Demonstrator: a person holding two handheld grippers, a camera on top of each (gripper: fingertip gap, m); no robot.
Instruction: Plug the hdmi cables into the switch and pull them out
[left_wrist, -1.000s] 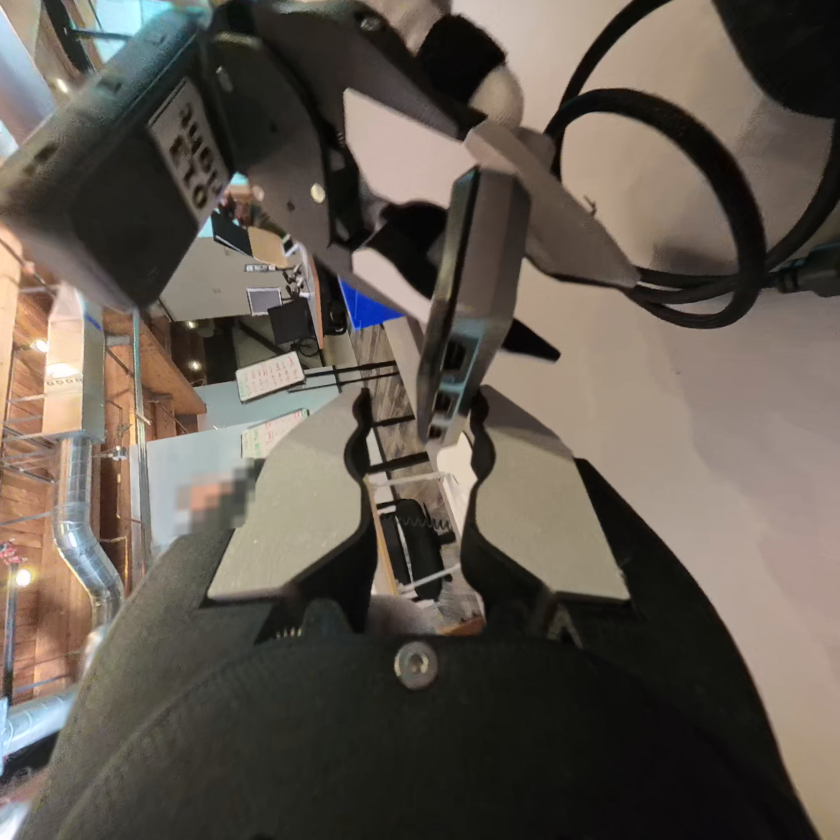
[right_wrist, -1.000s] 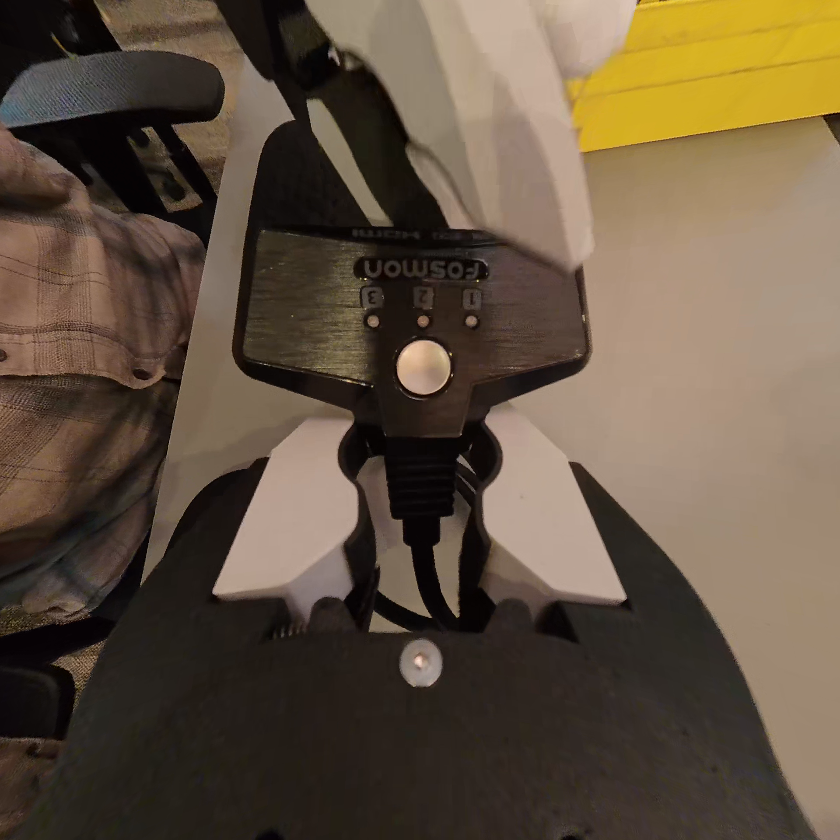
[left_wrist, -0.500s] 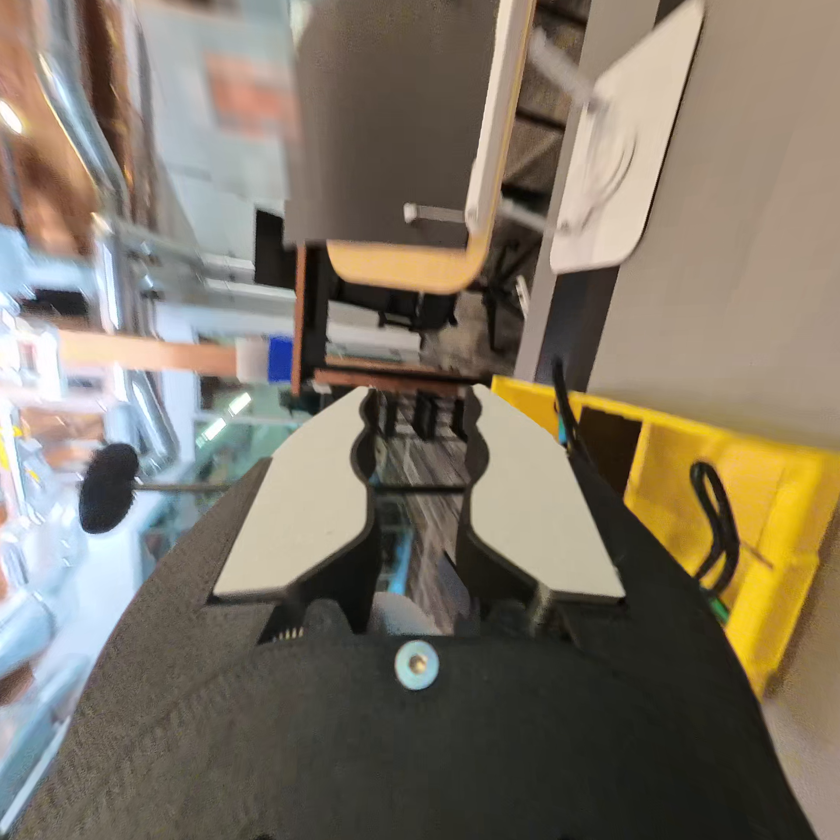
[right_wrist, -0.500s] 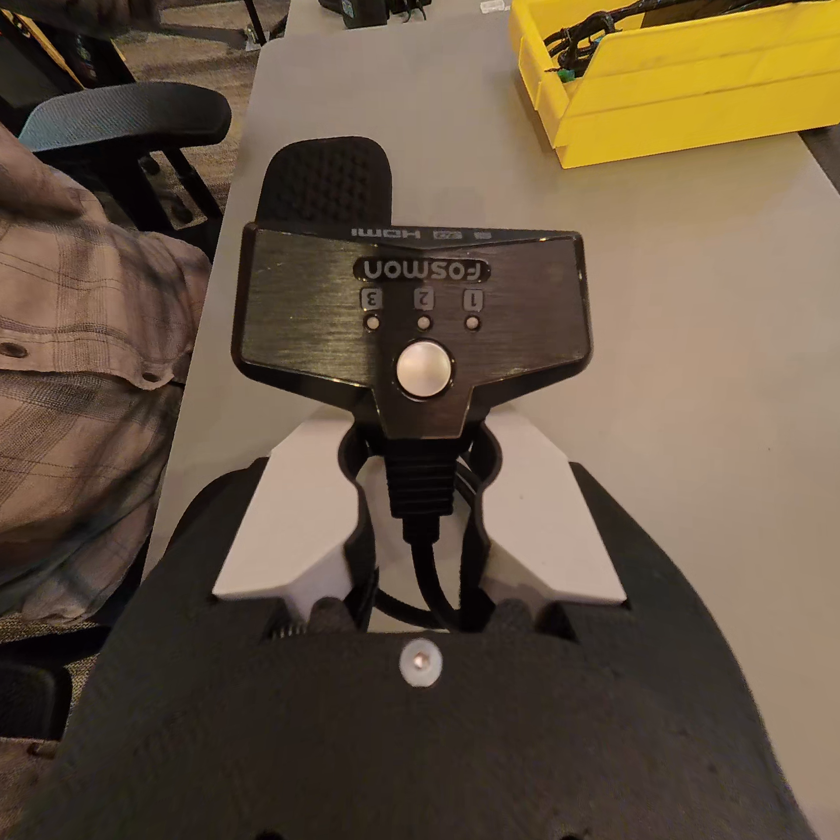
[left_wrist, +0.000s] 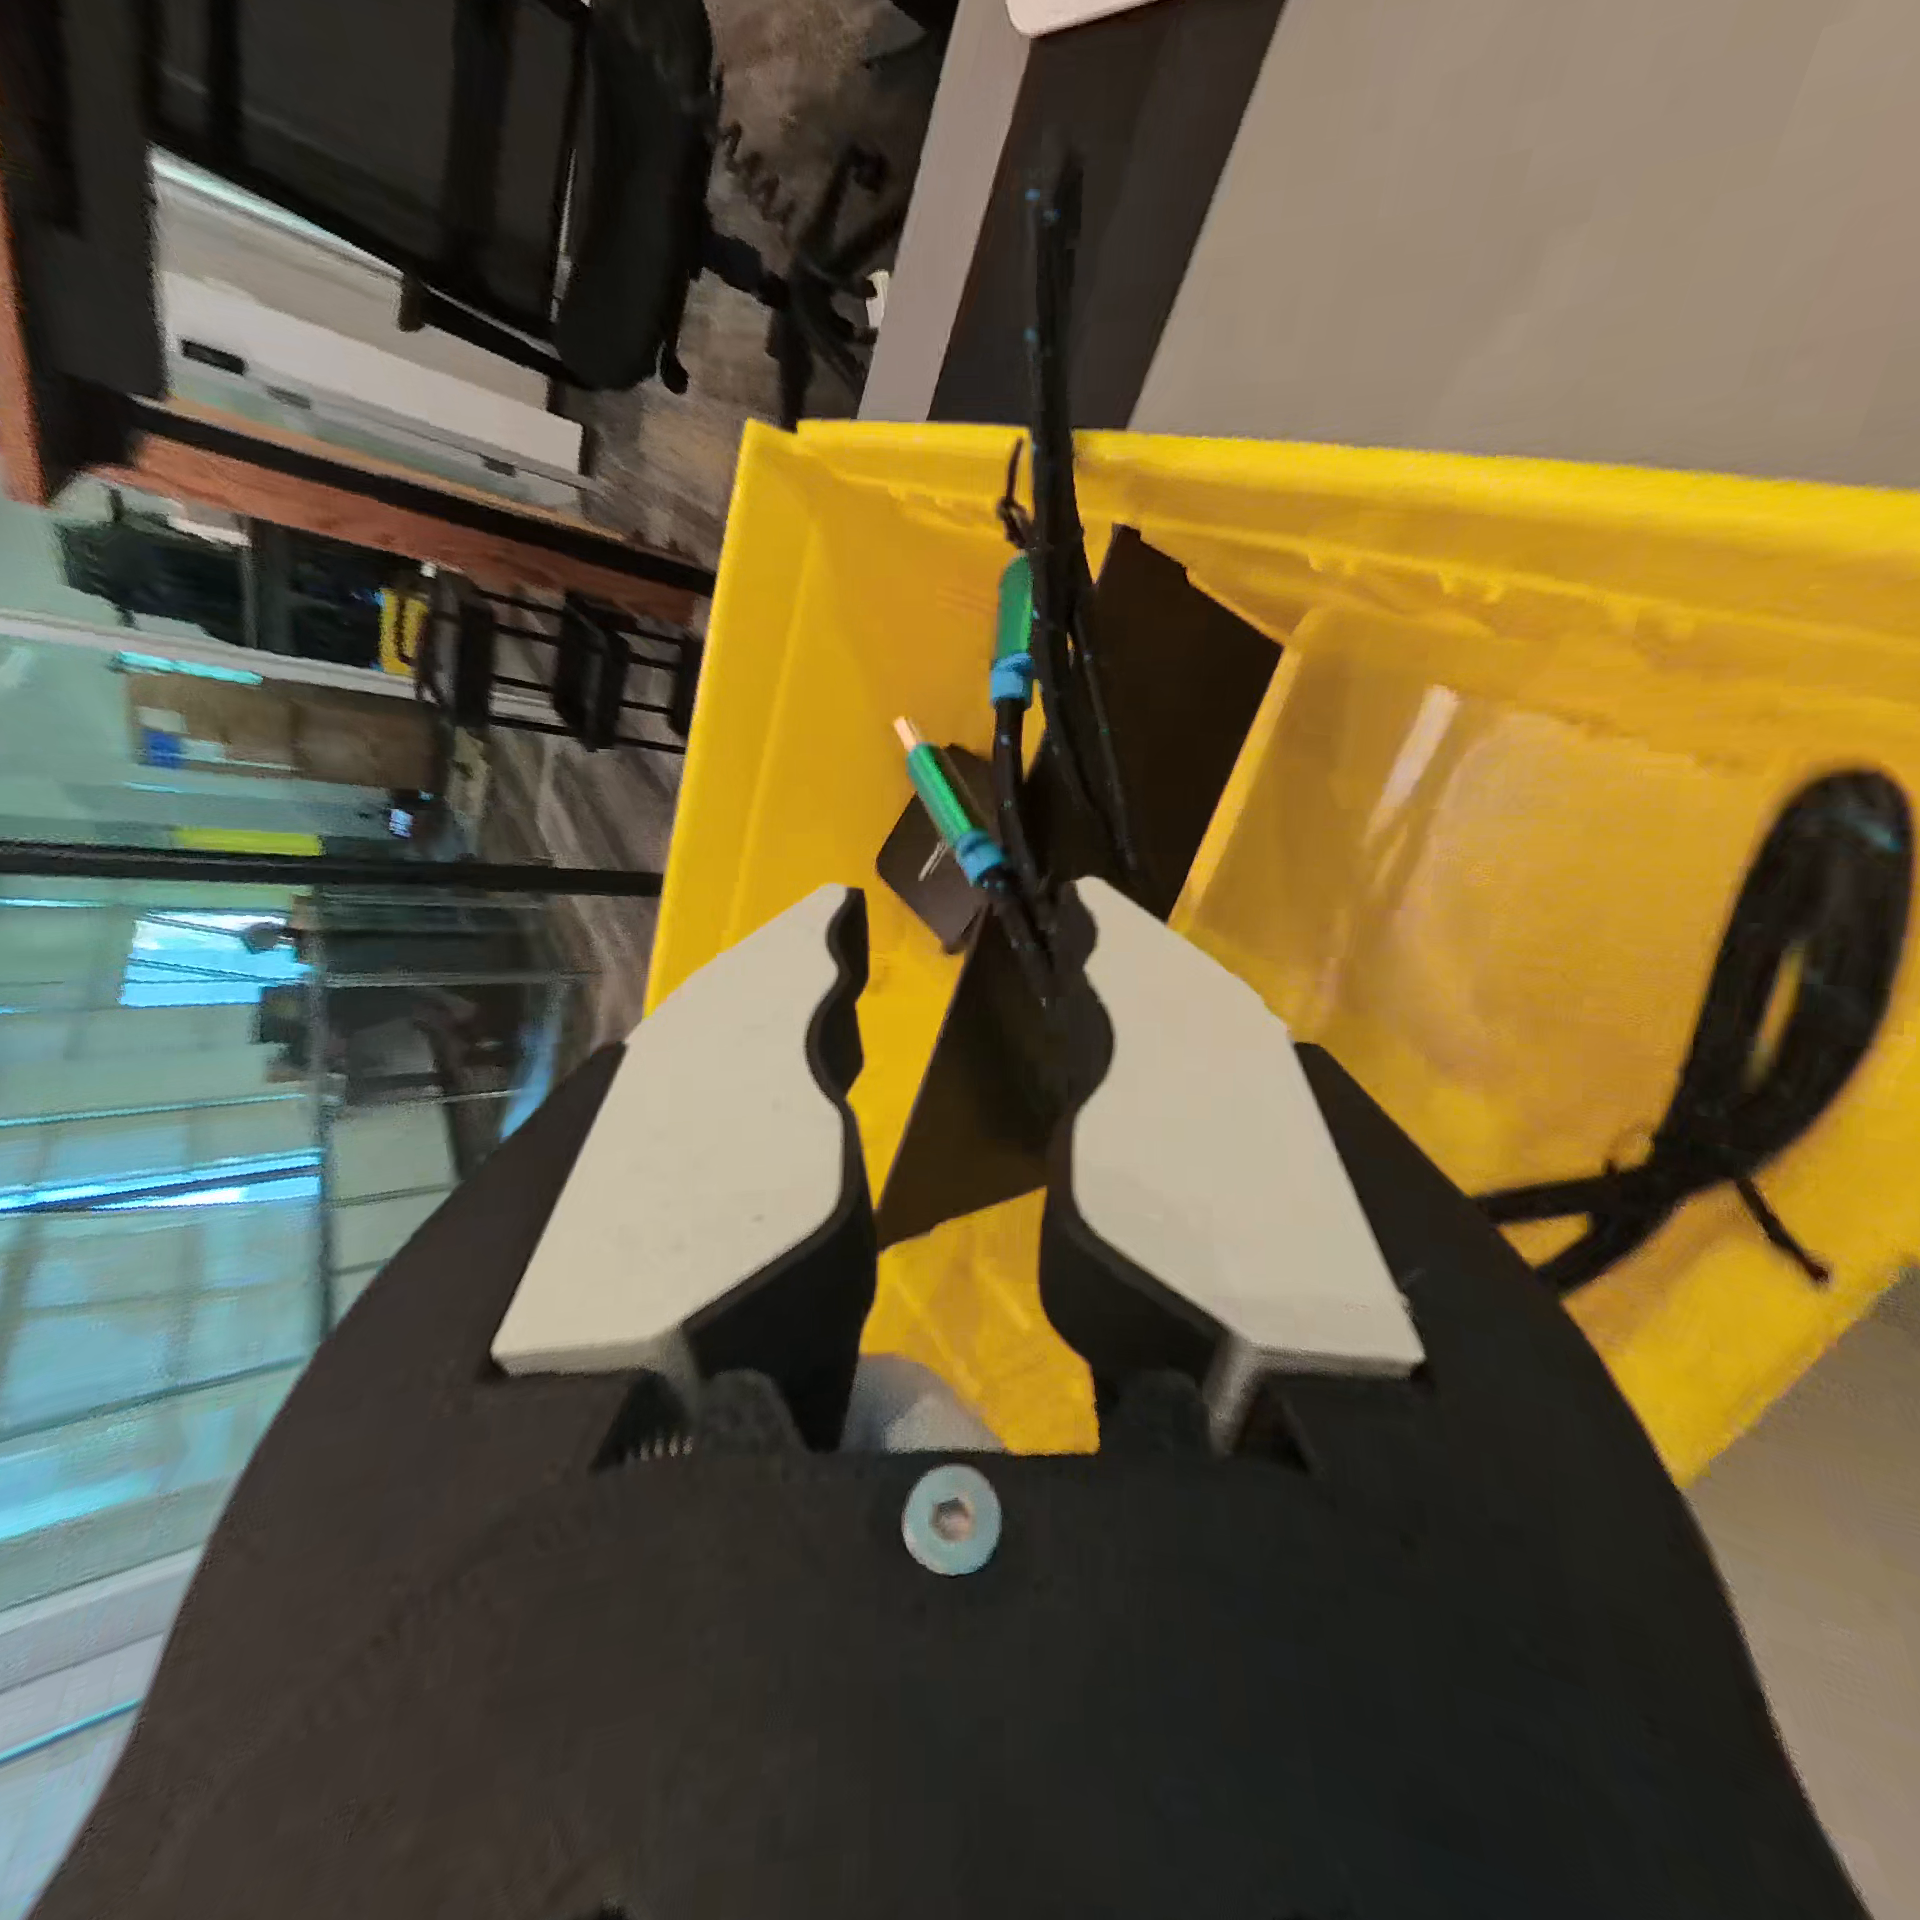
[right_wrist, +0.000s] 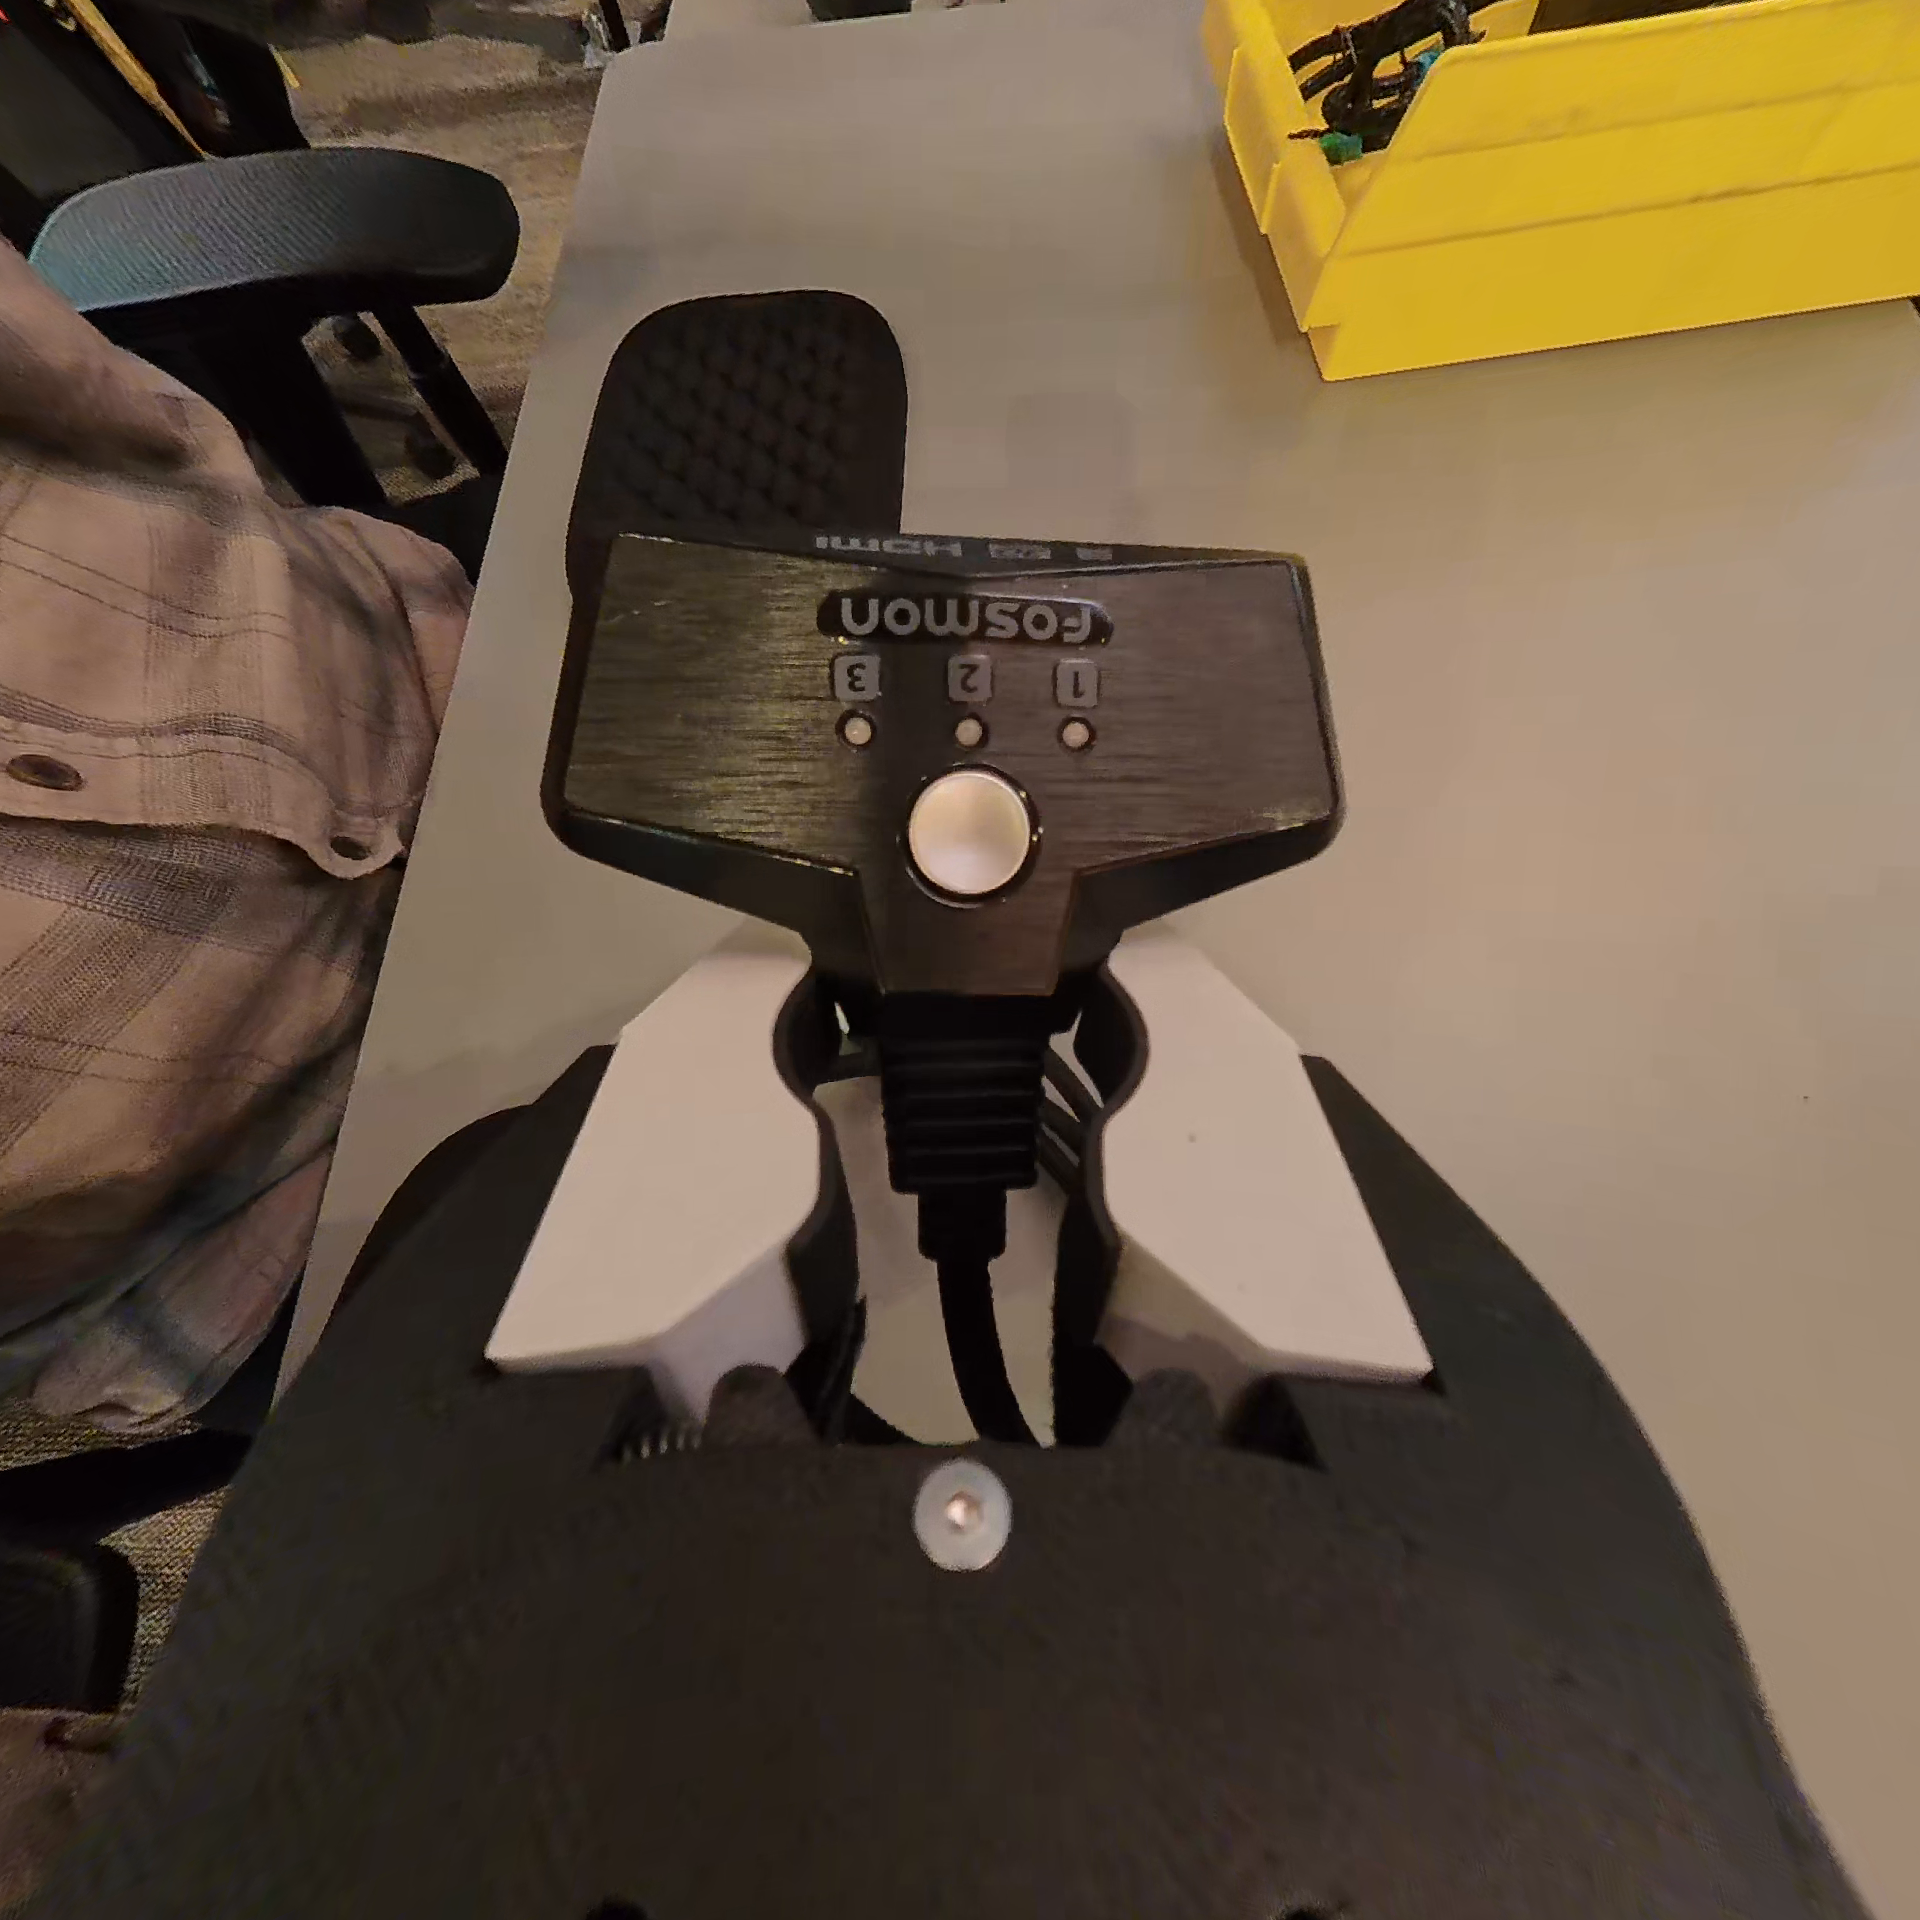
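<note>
Switch (right_wrist: 945, 727), black with a brushed top, a round silver button and three small indicator lights, sits clamped at its narrow neck in my right claw (right_wrist: 961, 997), just above the grey bench (right_wrist: 1455, 727). Its ribbed strain relief and black lead (right_wrist: 982, 1351) run back between the two white fingers (right_wrist: 675, 1143). Behind the switch a black textured pad (right_wrist: 748, 416) lies by the bench's left edge, where a person's plaid sleeve (right_wrist: 177, 831) and a dark office chair (right_wrist: 270, 229) show. A yellow bin (right_wrist: 1558, 260) stands toward the bench's far right corner, with tangled cables inside.

My left claw (left_wrist: 961, 945), rolled on its side, hangs at the mouth of the yellow bin (left_wrist: 1507, 644), fingers parted and gripping nothing. Just beyond its tips lies a bundle of black braided cables (left_wrist: 1049, 644) with green-shelled plugs (left_wrist: 935, 779) and blue collars; one braided strand runs close along the right finger (left_wrist: 1195, 1122), though I cannot tell whether it touches. A small black block (left_wrist: 925, 878) lies under the plugs. Another tied coil of black cable (left_wrist: 1787, 997) rests in the bin's next compartment. The left wrist view is motion-blurred.
</note>
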